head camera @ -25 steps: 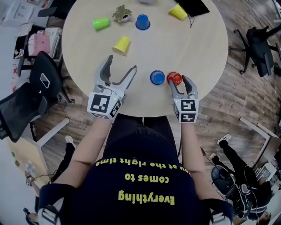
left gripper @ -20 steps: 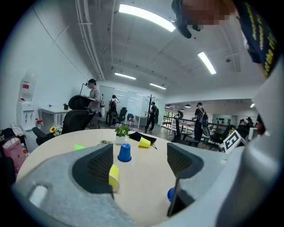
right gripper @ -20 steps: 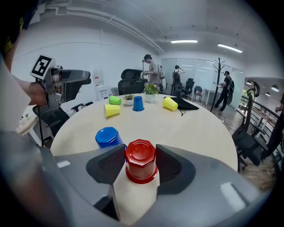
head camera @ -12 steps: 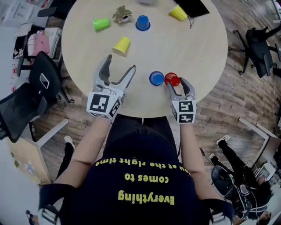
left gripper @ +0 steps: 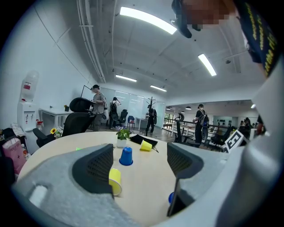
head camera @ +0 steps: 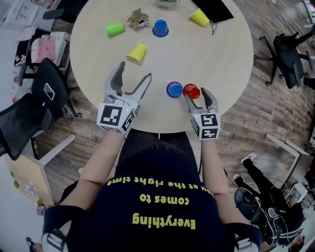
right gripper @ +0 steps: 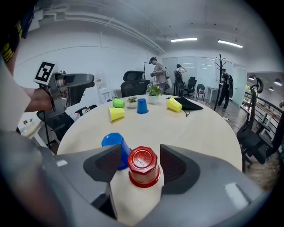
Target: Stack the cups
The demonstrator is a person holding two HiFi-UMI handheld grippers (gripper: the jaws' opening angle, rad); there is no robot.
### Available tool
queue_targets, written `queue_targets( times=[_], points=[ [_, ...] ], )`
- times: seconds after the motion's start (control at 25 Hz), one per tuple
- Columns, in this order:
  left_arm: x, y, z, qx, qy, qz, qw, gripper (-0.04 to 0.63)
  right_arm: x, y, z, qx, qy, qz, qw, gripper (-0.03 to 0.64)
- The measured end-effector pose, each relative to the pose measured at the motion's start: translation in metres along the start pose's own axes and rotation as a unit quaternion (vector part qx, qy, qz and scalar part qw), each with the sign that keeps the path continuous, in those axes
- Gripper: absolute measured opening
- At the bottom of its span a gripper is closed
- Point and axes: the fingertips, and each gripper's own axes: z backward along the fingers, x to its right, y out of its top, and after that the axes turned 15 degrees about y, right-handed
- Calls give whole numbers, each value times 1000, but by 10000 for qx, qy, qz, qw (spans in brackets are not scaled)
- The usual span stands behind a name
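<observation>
A red cup stands upside down near the round table's front edge, right beside an upside-down blue cup. My right gripper straddles the red cup; its jaws are opening and the pads stand a little off the cup's sides. The blue cup sits just left of the left jaw in the right gripper view. My left gripper hovers open and empty over the table's front left, its fingers wide apart in the left gripper view.
A yellow cup lies on its side ahead of the left gripper. Farther back are a green cup, a second blue cup, another yellow cup, a small plant and a black item. Office chairs ring the table.
The red cup has shifted slightly left, closer to the blue cup, with the right gripper. The right jaws have spread wider around it. The left gripper has stayed put.
</observation>
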Motion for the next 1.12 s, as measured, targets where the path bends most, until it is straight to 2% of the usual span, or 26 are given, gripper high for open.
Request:
queue_targets(
  times=[0.44,0.6,0.8,1.12],
  points=[
    [-17,13,0,172,219,-2,9996,383,7,82,24,969,29,-3,9953,282],
    [-26,23,1,276,357,7,9990,383,13,115,37,1332,-57,167,9909,278],
    [-36,32,4,361,499,-16,9981,383,19,149,51,1624,-197,532,9851,273],
    [-45,30,1,291,655,-36,9974,383,22,173,58,1868,-167,667,9800,264]
  ],
)
